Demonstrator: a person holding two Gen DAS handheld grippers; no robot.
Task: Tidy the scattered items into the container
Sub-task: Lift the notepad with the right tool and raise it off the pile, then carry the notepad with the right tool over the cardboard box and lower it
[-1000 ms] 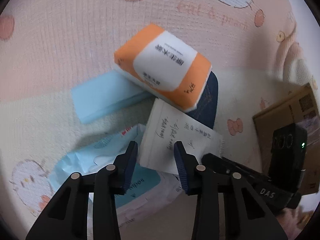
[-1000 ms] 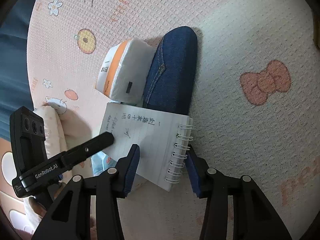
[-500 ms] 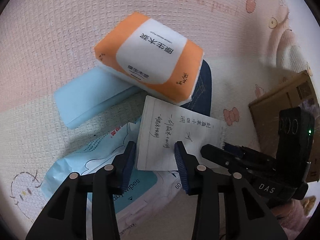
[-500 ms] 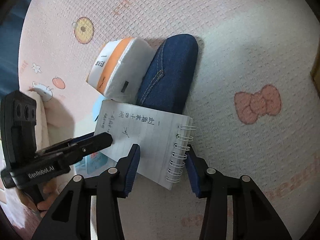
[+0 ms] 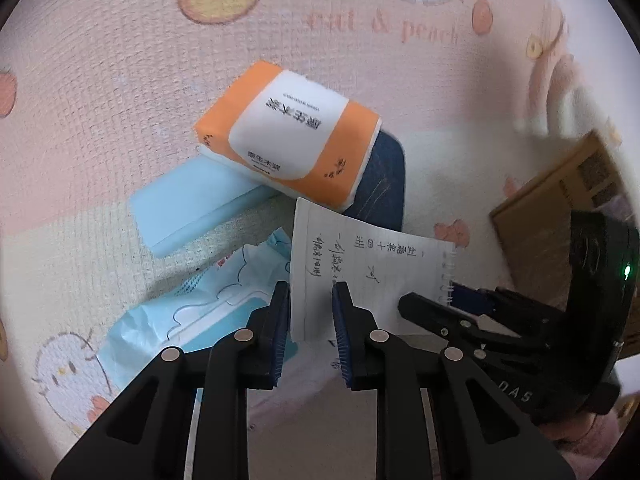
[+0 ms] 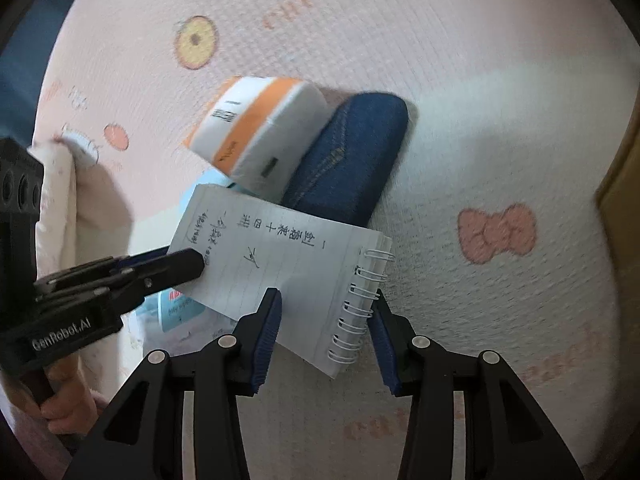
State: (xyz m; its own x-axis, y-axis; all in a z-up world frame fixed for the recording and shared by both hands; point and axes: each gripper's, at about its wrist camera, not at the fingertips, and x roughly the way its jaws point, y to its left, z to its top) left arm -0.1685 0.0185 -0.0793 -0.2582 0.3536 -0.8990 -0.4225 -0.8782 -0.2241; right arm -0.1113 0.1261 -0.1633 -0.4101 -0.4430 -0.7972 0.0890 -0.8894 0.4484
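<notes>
With the spiral notepad (image 5: 362, 276) as the landmark: to its left lie a pale blue box (image 5: 188, 204) and, lower, a light blue wipes pack (image 5: 200, 312), partly under the pad's left edge. Above it an orange-and-white tissue pack (image 5: 288, 132) leans across the blue box and a denim pouch (image 5: 380, 184), which lies behind the pad's top edge. All rest on a pink printed blanket (image 5: 120, 60).

The left gripper (image 5: 308, 312) straddles the pad's left corner; its jaws have just been closing, the corner between them, and whether the pads already press the paper cannot be told. The right gripper (image 6: 326, 328) grasps the pad at its wire-bound side, one blue pad on the page, the other behind the coil. Right of the pad stands a cardboard box (image 5: 568, 200), the pad still outside it.
</notes>
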